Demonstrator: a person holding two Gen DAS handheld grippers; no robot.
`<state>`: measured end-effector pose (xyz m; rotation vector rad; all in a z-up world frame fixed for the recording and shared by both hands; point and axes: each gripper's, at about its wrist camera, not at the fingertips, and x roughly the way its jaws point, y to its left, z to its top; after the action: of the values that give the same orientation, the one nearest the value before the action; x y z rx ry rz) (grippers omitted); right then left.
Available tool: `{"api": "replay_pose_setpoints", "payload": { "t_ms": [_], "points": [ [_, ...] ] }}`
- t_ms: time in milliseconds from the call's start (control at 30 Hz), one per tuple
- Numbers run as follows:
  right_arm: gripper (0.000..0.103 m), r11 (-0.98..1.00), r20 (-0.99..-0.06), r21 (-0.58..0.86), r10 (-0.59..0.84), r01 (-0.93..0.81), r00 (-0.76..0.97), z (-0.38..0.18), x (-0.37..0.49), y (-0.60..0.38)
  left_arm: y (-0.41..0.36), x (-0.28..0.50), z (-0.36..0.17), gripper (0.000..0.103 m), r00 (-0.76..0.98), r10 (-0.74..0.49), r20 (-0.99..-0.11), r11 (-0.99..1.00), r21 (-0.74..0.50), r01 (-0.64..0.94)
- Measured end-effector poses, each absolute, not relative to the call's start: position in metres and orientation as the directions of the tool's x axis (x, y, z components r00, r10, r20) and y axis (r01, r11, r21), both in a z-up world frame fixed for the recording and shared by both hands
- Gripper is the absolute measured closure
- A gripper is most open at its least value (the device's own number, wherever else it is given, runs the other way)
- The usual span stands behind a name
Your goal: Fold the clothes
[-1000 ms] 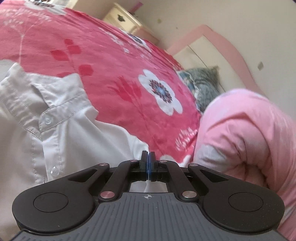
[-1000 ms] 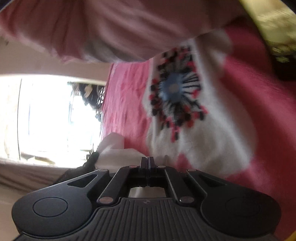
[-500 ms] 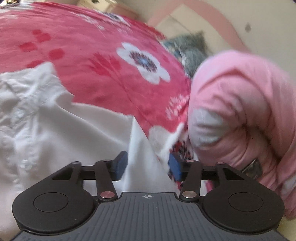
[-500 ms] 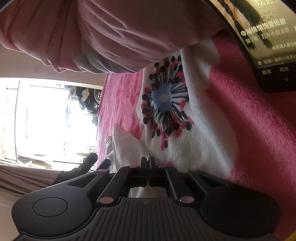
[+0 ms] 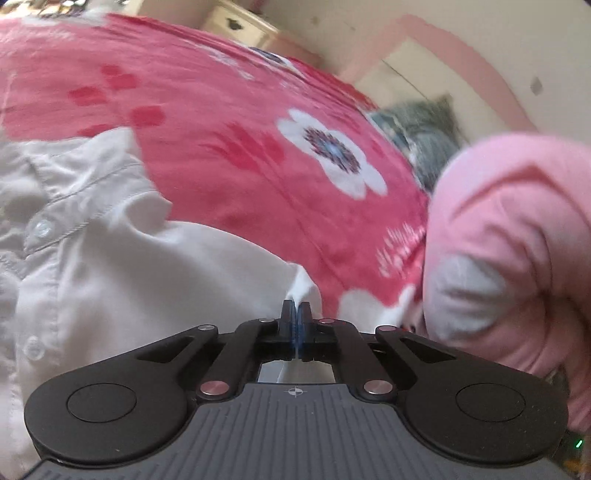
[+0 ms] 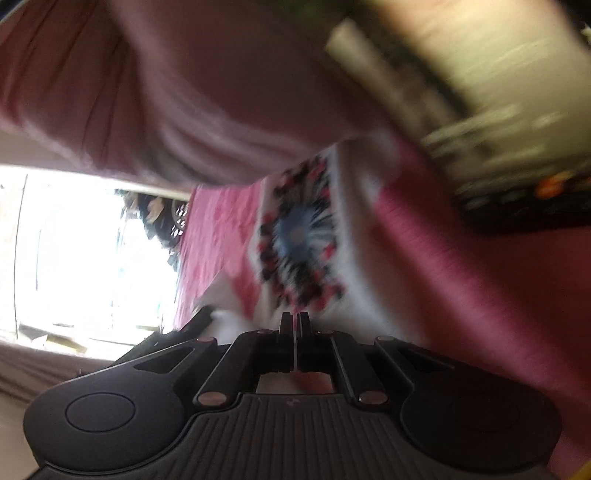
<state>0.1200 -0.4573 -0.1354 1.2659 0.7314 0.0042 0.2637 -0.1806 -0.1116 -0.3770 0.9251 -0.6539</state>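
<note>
A white button-up shirt lies on the red floral bedspread, its collar and buttons at the left of the left wrist view. My left gripper is shut on the shirt's right edge, and white cloth shows behind the pads. In the blurred, sideways right wrist view my right gripper is shut, with a thin pale sliver of the white shirt between its pads. The black left gripper's tip shows just left of it.
A person's pink sleeve hangs close on the right and also fills the top as a pink sleeve. A grey pillow, a cream nightstand, a dark phone on the bedspread and a bright window are around.
My left gripper stood open half a second ago and is now shut on the shirt's edge. The right gripper stayed shut while its view swung and blurred.
</note>
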Motion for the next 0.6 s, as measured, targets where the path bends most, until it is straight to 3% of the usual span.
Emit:
{"api": "replay_pose_setpoints", "payload": {
  "t_ms": [133, 167, 200, 233, 267, 400, 600],
  "points": [
    [0.099, 0.294, -0.449, 0.890, 0.427, 0.349, 0.785, -0.135, 0.124, -0.456, -0.183, 0.266, -0.113, 0.103, 0.413, -0.667, -0.620, 0.745, -0.562, 0.361],
    [0.094, 0.286, -0.430, 0.900, 0.445, 0.330, 0.786, -0.134, 0.127, -0.453, -0.185, 0.266, -0.113, 0.103, 0.405, -0.668, -0.624, 0.744, -0.556, 0.370],
    [0.089, 0.284, -0.415, 0.906, 0.462, 0.313, 0.783, -0.133, 0.129, -0.449, -0.187, 0.265, -0.113, 0.103, 0.396, -0.668, -0.629, 0.744, -0.550, 0.380],
    [0.070, 0.290, -0.411, 0.908, 0.476, 0.303, 0.777, -0.131, 0.132, -0.445, -0.190, 0.264, -0.114, 0.102, 0.385, -0.667, -0.638, 0.744, -0.540, 0.394],
    [0.058, 0.296, -0.408, 0.909, 0.488, 0.293, 0.772, -0.130, 0.135, -0.441, -0.193, 0.262, -0.115, 0.102, 0.375, -0.663, -0.647, 0.745, -0.529, 0.406],
    [0.066, 0.336, -0.415, 0.902, 0.508, 0.270, 0.755, -0.126, 0.141, -0.429, -0.190, 0.259, -0.109, 0.082, 0.373, -0.637, -0.675, 0.767, -0.503, 0.398],
    [0.061, 0.300, -0.405, 0.911, 0.515, 0.284, 0.756, -0.122, 0.142, -0.428, -0.163, 0.255, -0.088, 0.054, 0.390, -0.627, -0.674, 0.778, -0.523, 0.348]
  ]
}}
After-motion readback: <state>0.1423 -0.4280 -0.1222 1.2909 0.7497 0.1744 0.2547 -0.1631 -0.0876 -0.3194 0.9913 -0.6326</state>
